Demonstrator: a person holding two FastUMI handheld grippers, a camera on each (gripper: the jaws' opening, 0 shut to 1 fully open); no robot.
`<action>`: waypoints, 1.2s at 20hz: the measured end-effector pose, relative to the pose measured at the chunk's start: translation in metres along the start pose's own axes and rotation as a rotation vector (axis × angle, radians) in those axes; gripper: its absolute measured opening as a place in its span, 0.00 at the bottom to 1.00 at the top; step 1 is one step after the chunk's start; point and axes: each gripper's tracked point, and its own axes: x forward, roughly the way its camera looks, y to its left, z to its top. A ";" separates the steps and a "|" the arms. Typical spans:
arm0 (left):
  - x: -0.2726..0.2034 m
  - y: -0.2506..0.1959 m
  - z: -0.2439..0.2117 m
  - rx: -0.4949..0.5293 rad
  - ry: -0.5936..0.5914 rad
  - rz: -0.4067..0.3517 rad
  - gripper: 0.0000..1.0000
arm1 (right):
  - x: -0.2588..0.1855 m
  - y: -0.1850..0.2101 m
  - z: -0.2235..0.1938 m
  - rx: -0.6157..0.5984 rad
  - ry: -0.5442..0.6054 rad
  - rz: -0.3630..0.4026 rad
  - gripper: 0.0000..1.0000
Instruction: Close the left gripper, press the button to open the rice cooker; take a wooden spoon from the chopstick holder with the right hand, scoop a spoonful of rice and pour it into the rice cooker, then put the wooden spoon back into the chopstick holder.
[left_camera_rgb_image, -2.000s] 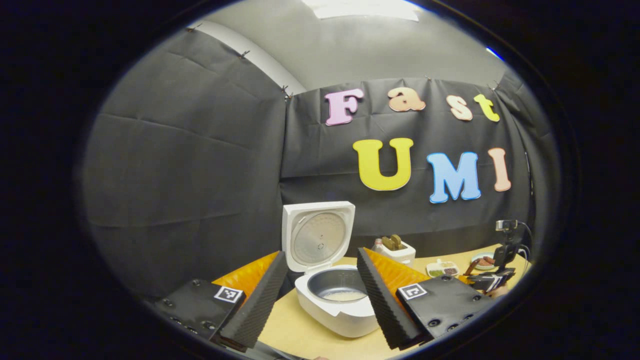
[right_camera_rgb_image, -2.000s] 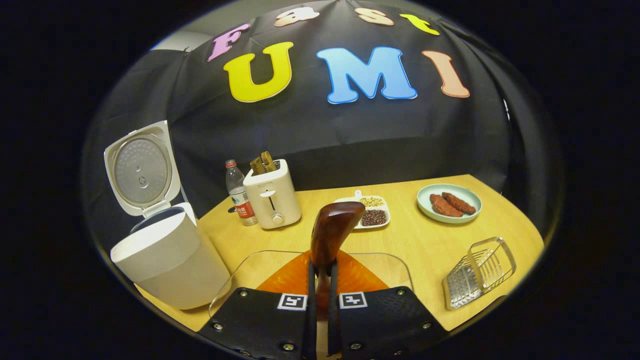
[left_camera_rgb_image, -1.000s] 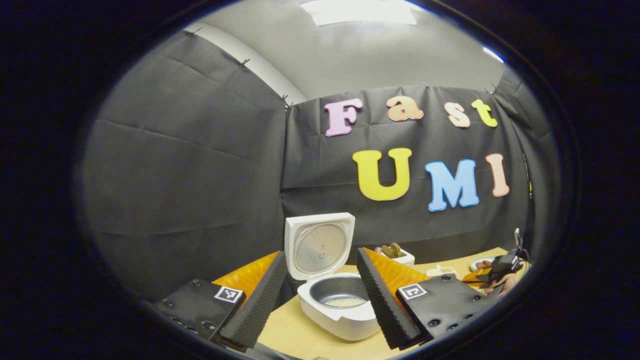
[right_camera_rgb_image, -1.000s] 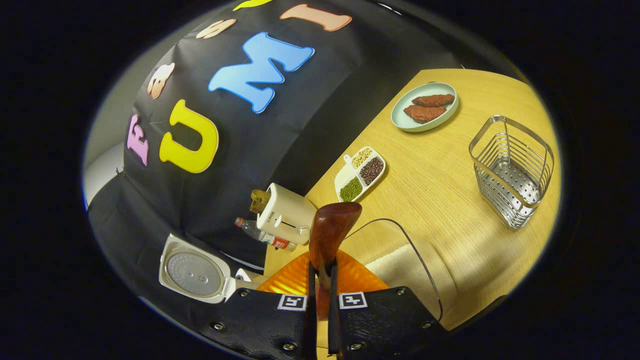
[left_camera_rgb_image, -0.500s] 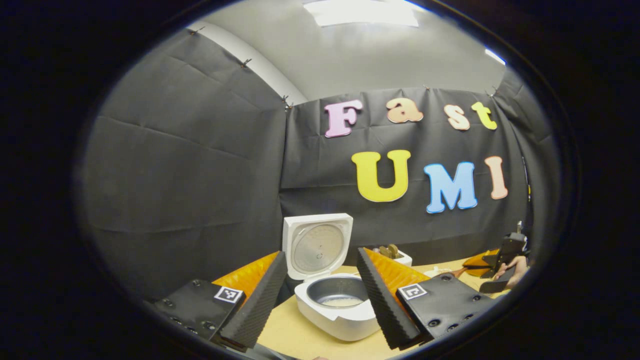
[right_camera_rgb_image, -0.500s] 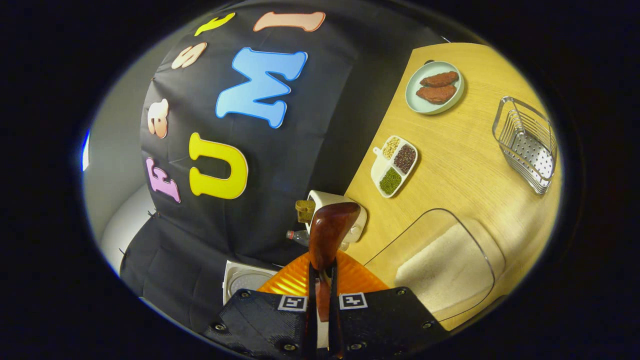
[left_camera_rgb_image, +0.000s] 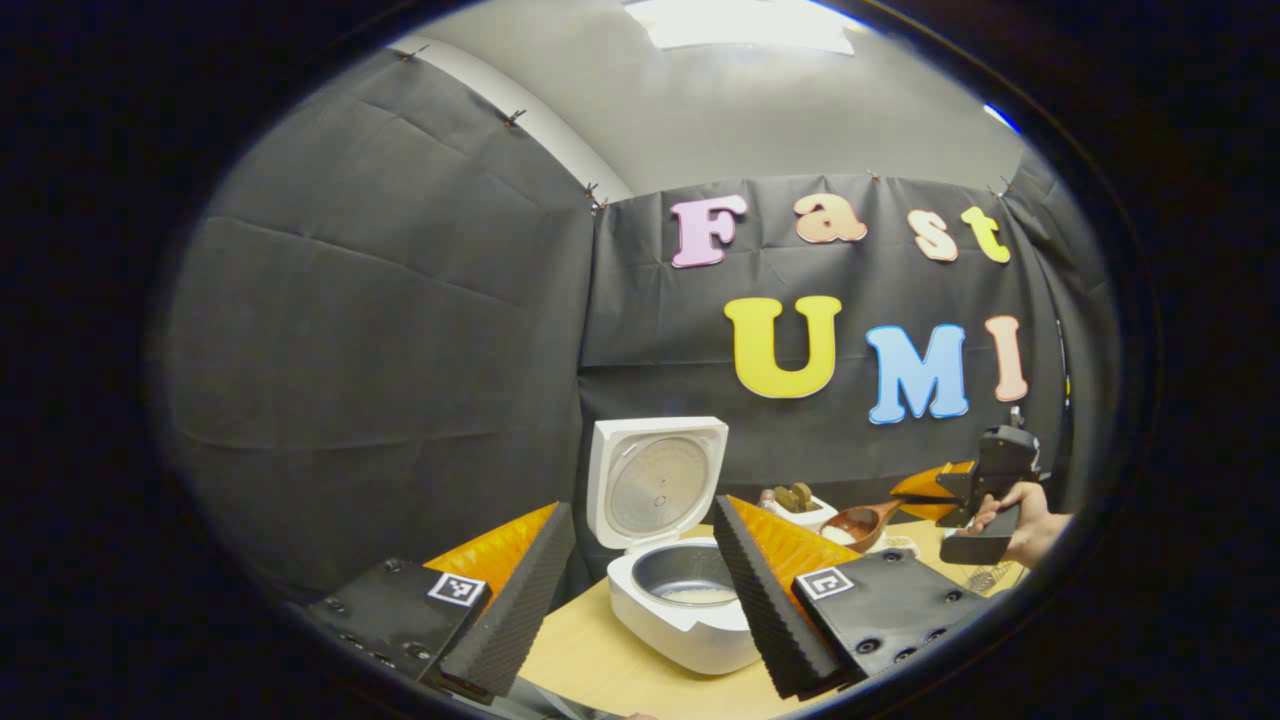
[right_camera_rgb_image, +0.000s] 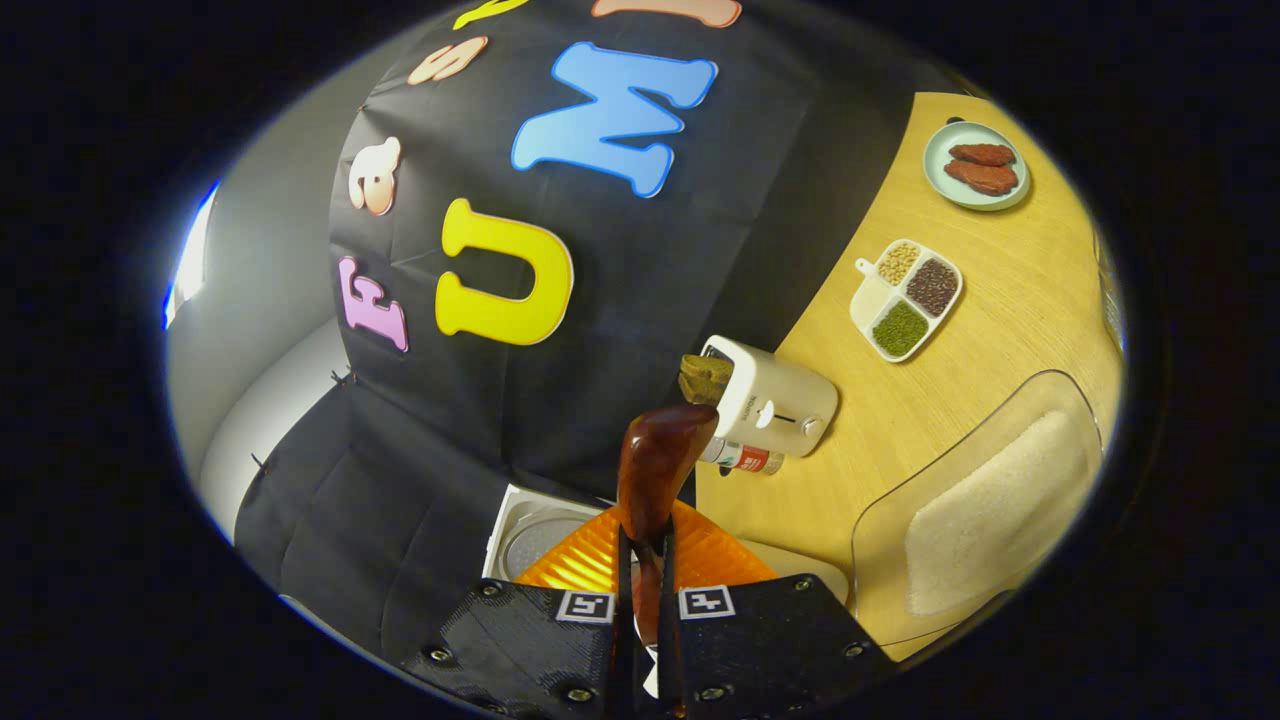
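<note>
Behind right tongs (right_camera_rgb_image: 641, 560) clamping wooden spoon (right_camera_rgb_image: 655, 470), rice cooker (right_camera_rgb_image: 530, 535) half-hidden; left tongs (left_camera_rgb_image: 640, 590) wide.

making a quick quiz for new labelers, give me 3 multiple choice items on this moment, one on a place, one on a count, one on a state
1. Where is the toaster standing?
A. on the table against the black cloth wall
B. inside the rice cooker
C. on the green plate

2. How many compartments of the divided dish hold grains or beans?
A. one
B. three
C. six

3. What state is the rice cooker lid in?
A. shut flat
B. lifted off and lying on the table
C. standing open above the pot

Answers:
1. A, it sits on the table at the foot of the wall.
2. B, pale, dark and green fills show, one section bare.
3. C, the left gripper view shows the lid raised behind the pot, with rice at its bottom.
</note>
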 end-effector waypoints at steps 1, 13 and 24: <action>-0.001 0.004 -0.002 0.000 0.004 0.008 0.96 | 0.008 0.008 -0.006 -0.020 0.009 0.009 0.09; -0.028 0.054 -0.023 -0.023 0.051 0.120 0.97 | 0.098 0.070 -0.105 -0.242 0.151 0.078 0.09; -0.036 0.069 -0.032 -0.030 0.063 0.164 0.96 | 0.128 0.058 -0.163 -0.683 0.234 0.028 0.09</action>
